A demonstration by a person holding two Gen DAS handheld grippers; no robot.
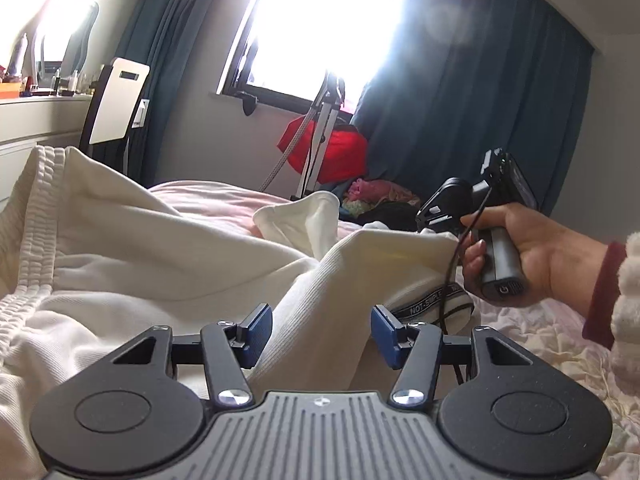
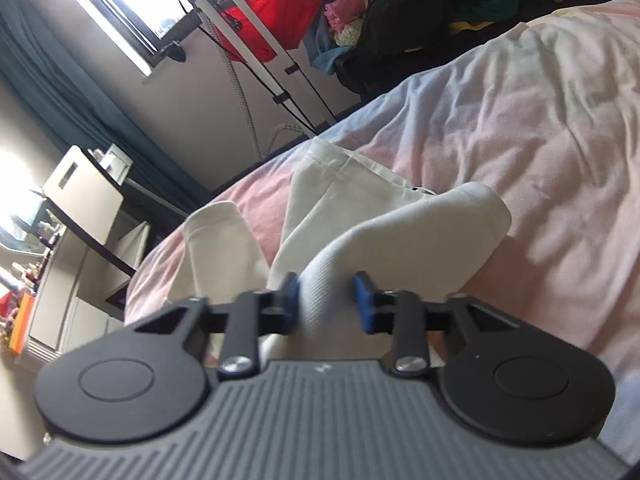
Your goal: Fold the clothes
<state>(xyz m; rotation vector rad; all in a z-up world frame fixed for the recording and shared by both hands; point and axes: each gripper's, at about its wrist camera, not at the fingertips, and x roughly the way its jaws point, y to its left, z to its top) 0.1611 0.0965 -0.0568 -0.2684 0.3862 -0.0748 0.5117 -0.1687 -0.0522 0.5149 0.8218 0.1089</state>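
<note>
- Pants [image 1: 140, 248], cream, lie on the bed [image 1: 540, 336], legs running toward 12 o'clock.
- Left gripper [image 1: 322, 334] gapes wide, fabric between its pads.
- Right gripper [image 2: 326, 300], half-open, straddles a raised fold.

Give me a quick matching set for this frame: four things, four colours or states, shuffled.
1. garment
2. bedspread
3. curtains
4. left gripper

A. dark teal
B. open, cloth between its pads
C. cream white
D. pale pink

Pairs: 1-C, 2-D, 3-A, 4-B
</note>
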